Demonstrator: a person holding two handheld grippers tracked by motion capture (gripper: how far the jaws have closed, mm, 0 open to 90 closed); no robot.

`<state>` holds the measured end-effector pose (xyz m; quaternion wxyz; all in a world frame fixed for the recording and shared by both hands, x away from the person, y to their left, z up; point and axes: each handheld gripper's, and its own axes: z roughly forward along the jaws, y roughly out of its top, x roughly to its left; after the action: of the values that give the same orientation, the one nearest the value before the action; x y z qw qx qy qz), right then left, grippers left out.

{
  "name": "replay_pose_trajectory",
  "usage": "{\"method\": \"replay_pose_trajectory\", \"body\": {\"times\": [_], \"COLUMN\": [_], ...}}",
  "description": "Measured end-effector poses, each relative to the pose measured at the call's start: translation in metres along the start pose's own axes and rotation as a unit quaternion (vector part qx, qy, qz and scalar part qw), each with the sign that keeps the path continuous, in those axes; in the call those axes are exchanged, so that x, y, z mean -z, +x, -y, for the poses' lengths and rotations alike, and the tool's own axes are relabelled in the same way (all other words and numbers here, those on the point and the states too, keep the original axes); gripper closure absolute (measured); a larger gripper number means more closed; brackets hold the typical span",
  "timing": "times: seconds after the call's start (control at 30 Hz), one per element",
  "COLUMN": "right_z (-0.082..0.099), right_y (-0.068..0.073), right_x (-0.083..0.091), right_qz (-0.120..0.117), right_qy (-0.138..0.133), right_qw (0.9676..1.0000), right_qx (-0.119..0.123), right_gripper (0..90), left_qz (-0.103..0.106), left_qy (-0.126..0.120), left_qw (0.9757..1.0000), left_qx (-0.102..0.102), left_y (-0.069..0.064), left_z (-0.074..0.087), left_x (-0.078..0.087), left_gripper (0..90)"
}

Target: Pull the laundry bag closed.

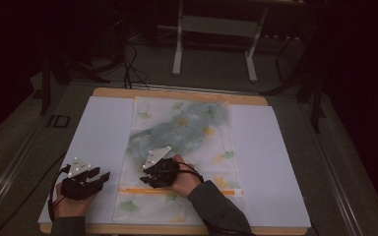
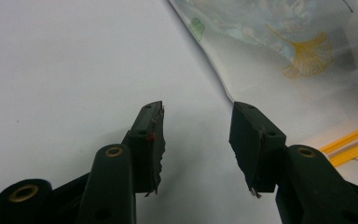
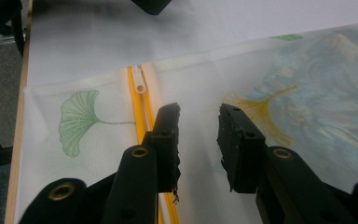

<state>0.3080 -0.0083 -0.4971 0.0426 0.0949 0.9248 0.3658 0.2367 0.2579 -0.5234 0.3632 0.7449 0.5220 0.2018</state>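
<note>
The person's forearms enter at the near edge of the surface, each hand carrying one tool. The left tool rests on bare white covering just beside the left edge of the mesh laundry bag; in the left gripper view its jaws stand apart with nothing between them, and the bag edge lies ahead and toward the right jaw. The right tool sits over the bag itself, jaws apart and empty in the right gripper view, poised just above the mesh beside the yellow zipper. The bag lies flat in the middle of the surface, long axis running away from the person, with a blue-grey garment visible inside its far half. The zipper runs crosswise near the near end. The right tool is the nearer to the zipper; its white pull lies ahead of the left jaw, so the likely next grasp requires a short advance along the zipper line.
</note>
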Motion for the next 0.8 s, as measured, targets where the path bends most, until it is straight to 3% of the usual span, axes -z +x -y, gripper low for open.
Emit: {"method": "replay_pose_trajectory", "body": {"times": [0.8], "right_z": [-0.012], "right_y": [0.012], "right_x": [-0.035], "right_qz": [-0.034], "right_qy": [0.008], "right_qw": [0.9993], "right_qx": [0.015], "right_gripper": [74.6], "left_qz": [0.002], "left_qy": [-0.002], "left_qw": [1.0], "left_qx": [0.006], "left_y": [0.002], "left_z": [0.001], "left_x": [0.0], "left_gripper": [54.6]}}
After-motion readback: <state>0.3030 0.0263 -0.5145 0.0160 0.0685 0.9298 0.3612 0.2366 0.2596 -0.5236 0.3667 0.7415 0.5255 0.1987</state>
